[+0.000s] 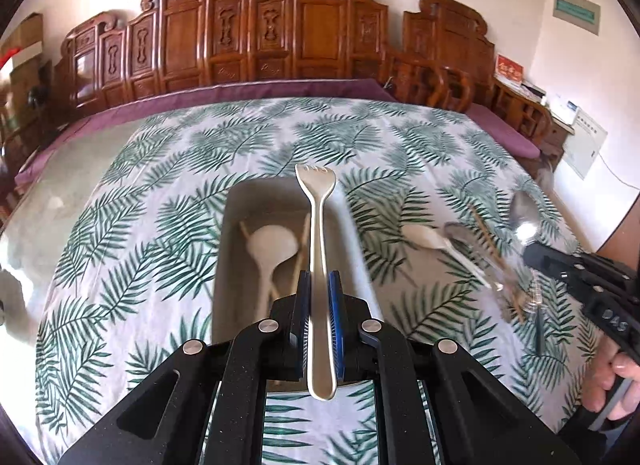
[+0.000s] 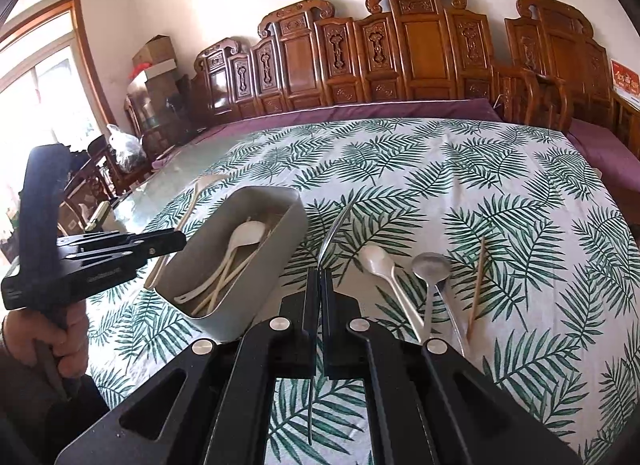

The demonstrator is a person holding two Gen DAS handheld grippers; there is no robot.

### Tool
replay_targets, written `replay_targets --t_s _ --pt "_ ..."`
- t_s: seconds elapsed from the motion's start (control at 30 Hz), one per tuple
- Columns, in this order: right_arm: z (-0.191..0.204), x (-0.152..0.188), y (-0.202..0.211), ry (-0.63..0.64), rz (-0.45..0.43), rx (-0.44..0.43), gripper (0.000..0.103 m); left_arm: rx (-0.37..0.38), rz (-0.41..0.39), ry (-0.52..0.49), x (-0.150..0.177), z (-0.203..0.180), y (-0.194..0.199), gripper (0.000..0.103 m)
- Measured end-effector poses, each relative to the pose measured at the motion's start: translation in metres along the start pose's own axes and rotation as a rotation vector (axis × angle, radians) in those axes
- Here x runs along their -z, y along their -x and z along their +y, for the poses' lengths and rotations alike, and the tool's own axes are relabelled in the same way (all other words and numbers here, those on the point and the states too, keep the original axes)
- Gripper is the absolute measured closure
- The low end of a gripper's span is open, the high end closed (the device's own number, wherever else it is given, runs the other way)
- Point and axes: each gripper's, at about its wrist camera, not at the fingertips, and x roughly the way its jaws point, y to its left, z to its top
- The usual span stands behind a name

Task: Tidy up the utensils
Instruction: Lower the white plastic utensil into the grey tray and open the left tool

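My left fingers (image 1: 319,297) clench a beige plastic fork (image 1: 318,261) lengthwise above the grey rectangular bin (image 1: 234,217), ready to drop in. My right fingers (image 2: 320,285) pinch a thin metal utensil (image 2: 334,235) edge-on over the table (image 2: 520,205).

The left claw (image 1: 318,289) points toward 12 o'clock in its own view, its blue-padded fingers (image 1: 335,305) closed on a fork's handle, fork held level between them. From the right wrist view this claw (image 2: 176,243) sits at 9 o'clock, aimed toward 3 o'clock, with the person's left hand (image 2: 60,341) wrapped around its grip below. The right claw (image 2: 320,289) points toward 12 o'clock, fingers pinched nearly together on a thin metal utensil held edge-on. From the left wrist view it (image 1: 534,255) sits at 3 o'clock, the right hand (image 1: 614,381) gripping its handle.
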Motion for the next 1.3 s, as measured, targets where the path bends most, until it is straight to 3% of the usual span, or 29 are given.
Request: replay_targets --t_s 0.77,1.2,1.3 --pt "-0.001 0.007 -0.017 0.016 0.042 -0.021 0.101 -0.041 0.128 0.072 -0.001 0.031 -0.071 0.095" --pt "0.003 0.007 -0.015 0.022 0.042 -0.029 0.101 -0.057 0.127 0.082 -0.004 0.034 -0.071 0.094" --pt "0.006 0.004 -0.015 0.026 0.042 -0.028 0.101 -0.058 0.118 0.086 -0.006 0.036 -0.067 0.079"
